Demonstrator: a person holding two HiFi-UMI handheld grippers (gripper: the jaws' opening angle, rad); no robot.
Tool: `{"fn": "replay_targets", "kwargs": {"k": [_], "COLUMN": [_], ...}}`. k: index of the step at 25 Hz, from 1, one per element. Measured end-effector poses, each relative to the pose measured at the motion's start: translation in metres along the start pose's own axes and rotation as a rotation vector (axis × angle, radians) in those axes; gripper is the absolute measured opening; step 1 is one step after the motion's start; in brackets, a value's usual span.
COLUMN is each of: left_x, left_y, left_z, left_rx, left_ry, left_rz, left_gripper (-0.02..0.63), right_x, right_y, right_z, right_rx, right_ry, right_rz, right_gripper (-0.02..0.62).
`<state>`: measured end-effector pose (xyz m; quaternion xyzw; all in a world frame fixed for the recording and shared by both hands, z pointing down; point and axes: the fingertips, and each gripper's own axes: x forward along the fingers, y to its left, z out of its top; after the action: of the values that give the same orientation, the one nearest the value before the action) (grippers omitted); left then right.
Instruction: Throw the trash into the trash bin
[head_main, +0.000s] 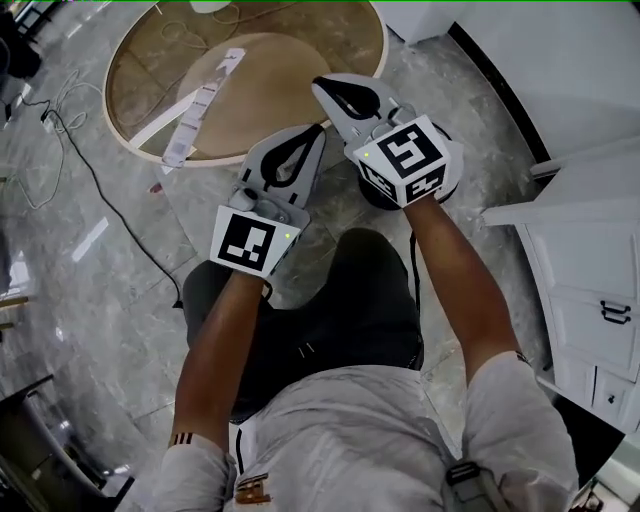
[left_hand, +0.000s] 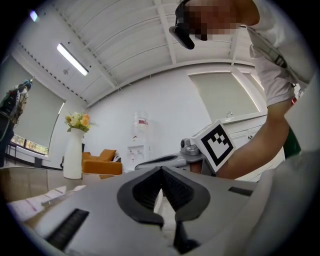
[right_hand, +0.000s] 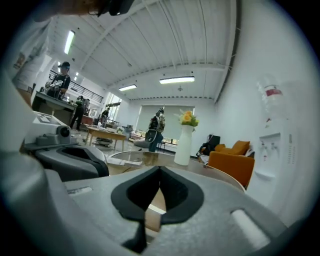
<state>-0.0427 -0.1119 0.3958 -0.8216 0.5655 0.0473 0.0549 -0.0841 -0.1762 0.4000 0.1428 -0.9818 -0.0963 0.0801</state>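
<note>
Both grippers are held up side by side in front of the person, above the marble floor. My left gripper (head_main: 318, 130) (left_hand: 161, 169) has its jaws closed tip to tip with nothing between them. My right gripper (head_main: 322, 85) (right_hand: 160, 169) is a little further forward and is shut and empty too. In the left gripper view the right gripper's marker cube (left_hand: 217, 142) shows close by on the right. Neither gripper holds any trash, and I cannot make out a trash bin. White paper strips (head_main: 205, 100) lie on the round table ahead.
A round wooden table (head_main: 300, 40) stands just ahead, bearing a white vase with flowers (right_hand: 184, 142). To the right are white drawers (head_main: 590, 300), and a cable (head_main: 100, 190) runs over the floor at left. An orange sofa (right_hand: 230, 160) and a water dispenser (left_hand: 137, 140) stand by the wall.
</note>
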Motion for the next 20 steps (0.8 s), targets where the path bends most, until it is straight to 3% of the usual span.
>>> {"fn": "replay_targets", "kwargs": {"k": [7,13,17,20], "left_x": [-0.060,-0.104,-0.122,-0.130], "left_y": [0.061,0.102,0.116,0.123], "left_z": [0.025,0.033,0.033,0.036], "left_rx": [0.052,0.094,0.110,0.115], "left_ry": [-0.003,0.019,0.028,0.027], "left_rz": [0.177,0.296,0.329,0.347], "left_gripper": [-0.002,-0.002,-0.002,-0.002], "right_x": [0.056,0.099,0.118,0.130], "right_y": [0.061,0.109,0.111,0.095], "right_z": [0.022,0.019,0.008,0.009], "right_rx": [-0.038,-0.150,-0.241,-0.180], "right_ry": [0.035,0.137,0.214,0.231], "right_rz": [0.230,0.431,0.452,0.400], "right_gripper": [0.024,0.122,0.147,0.147]}}
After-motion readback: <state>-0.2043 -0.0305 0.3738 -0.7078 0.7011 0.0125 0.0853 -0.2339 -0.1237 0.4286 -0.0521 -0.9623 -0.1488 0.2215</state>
